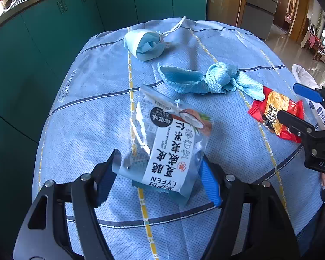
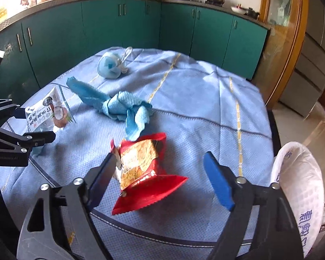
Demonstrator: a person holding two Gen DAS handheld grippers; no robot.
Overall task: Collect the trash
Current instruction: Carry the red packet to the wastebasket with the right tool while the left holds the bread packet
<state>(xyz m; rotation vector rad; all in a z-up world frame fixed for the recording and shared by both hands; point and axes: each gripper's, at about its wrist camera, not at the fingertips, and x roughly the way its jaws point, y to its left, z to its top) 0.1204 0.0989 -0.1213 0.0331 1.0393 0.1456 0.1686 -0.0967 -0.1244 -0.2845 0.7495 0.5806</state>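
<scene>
A clear snack bag with a white label (image 1: 169, 143) lies between the fingers of my left gripper (image 1: 160, 171), whose jaws stand open around its near end; I cannot tell if they touch it. The bag also shows in the right wrist view (image 2: 47, 112). A red snack wrapper (image 2: 140, 169) lies on the table between the open fingers of my right gripper (image 2: 160, 173); it also shows in the left wrist view (image 1: 275, 114). A crumpled blue face mask (image 1: 144, 43) lies at the far side. A white trash bag (image 2: 299, 188) hangs at the table's right edge.
A knotted light-blue cloth (image 1: 210, 80) lies mid-table on the blue tablecloth (image 1: 86, 112). Green cabinets (image 2: 119, 26) stand behind the table. My right gripper (image 1: 301, 117) shows at the right of the left wrist view, and my left gripper (image 2: 32, 125) shows at the left of the right wrist view.
</scene>
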